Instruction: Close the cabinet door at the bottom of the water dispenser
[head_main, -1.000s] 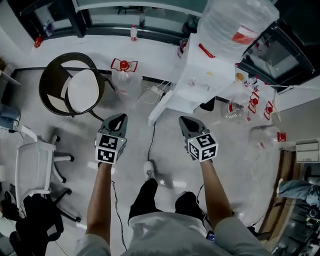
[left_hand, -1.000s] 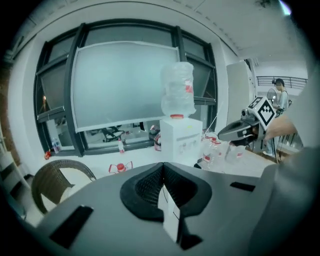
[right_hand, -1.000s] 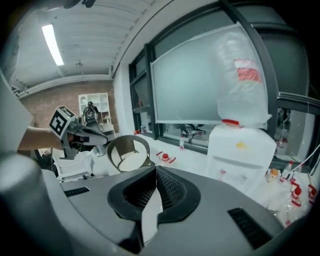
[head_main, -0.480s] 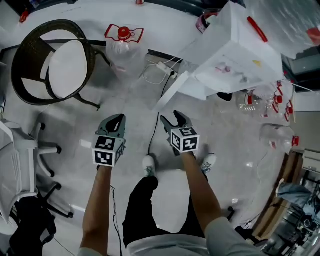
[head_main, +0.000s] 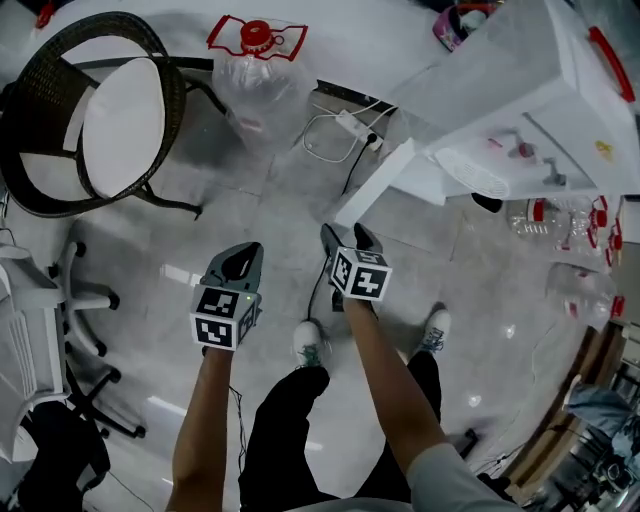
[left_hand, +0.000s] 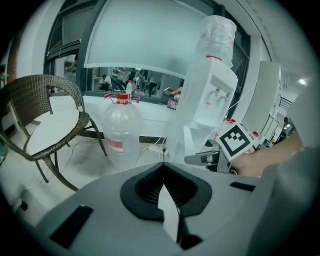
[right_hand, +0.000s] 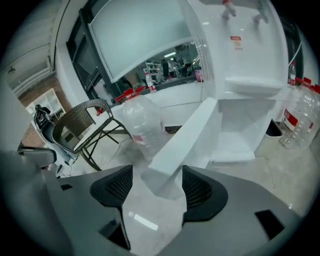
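The white water dispenser stands at the upper right, its bottom cabinet door swung out over the floor. My right gripper is low, just short of the door's free end, and its jaws are opening. In the right gripper view the door runs away from the right gripper, its near end showing between the pads without being pressed. My left gripper hangs to the left, shut and empty. In the left gripper view the left gripper points toward the dispenser.
A wicker chair and a large water bottle stand at the upper left. A power strip with cable lies by the dispenser. More bottles sit at the right, an office chair at the left. A person's shoe is below the grippers.
Both grippers have sunk toward the floor. The right one moved left to the door's free end, and its jaws went from shut to wide apart. The left stayed shut.
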